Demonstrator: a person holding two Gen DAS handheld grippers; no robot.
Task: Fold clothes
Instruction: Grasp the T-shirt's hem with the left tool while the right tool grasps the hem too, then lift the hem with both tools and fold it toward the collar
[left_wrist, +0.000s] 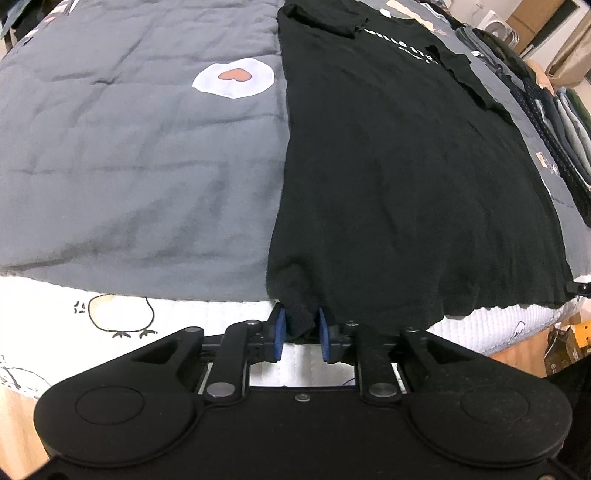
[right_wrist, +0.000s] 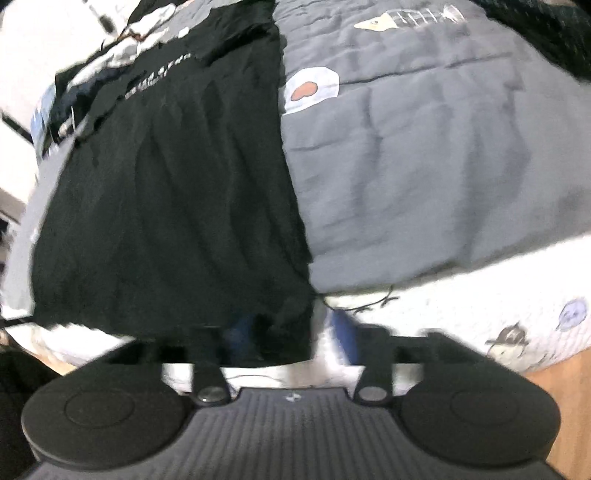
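A black T-shirt (left_wrist: 406, 166) with white lettering lies spread lengthwise on a grey quilt (left_wrist: 129, 155), sleeves folded in, hem at the bed's near edge. My left gripper (left_wrist: 301, 328) is shut on the hem's left corner, bunched between its blue pads (left_wrist: 279, 332). In the right wrist view, which is blurred by motion, the same shirt (right_wrist: 166, 192) fills the left half. My right gripper (right_wrist: 288, 332) stands at the hem's right corner, jaws wide apart, with cloth hanging between the fingers.
Folded clothes (left_wrist: 554, 122) are stacked along the bed's far right side. The quilt has a white patch with a pink heart (left_wrist: 233, 79). A white sheet with bird drawings (left_wrist: 118, 314) covers the bed's near edge. Wooden floor (right_wrist: 565, 384) lies below.
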